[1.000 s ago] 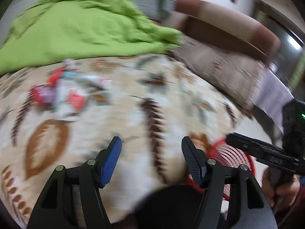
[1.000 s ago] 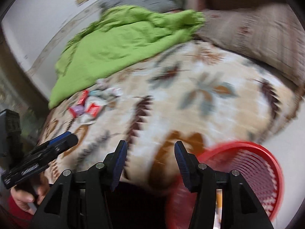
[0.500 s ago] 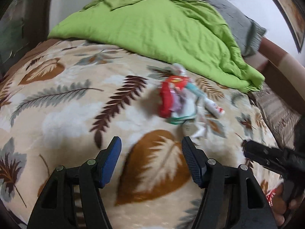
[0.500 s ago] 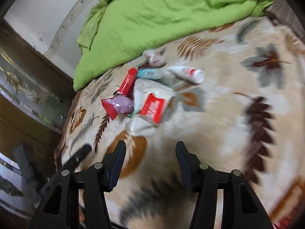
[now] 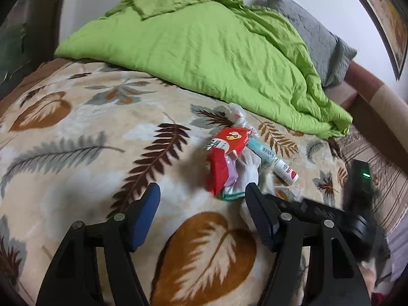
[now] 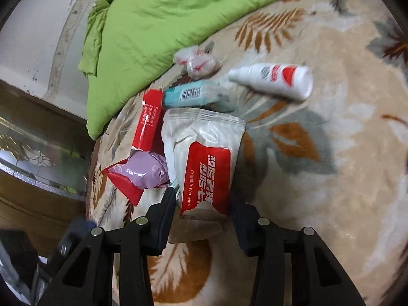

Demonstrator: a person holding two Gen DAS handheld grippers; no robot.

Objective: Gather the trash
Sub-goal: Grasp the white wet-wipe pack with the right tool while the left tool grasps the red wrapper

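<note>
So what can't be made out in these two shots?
- Wet wipe pack, right wrist view: whether the right claw pinches it; the near edge hides contact.
- White spray bottle: label blurred.
- Left wrist view: lower trash pile overlapped; the left claw's finger covers its near end.

A beige blanket (image 5: pixel 76 158) printed with brown and grey leaves covers the bed. A crumpled lime-green quilt (image 5: pixel 204 51) lies heaped along its far side, a grey quilted pillow (image 5: pixel 313 35) just behind it. White wall (image 6: pixel 33 25) beyond, dark wooden furniture (image 6: pixel 30 204) beside the bed.
</note>
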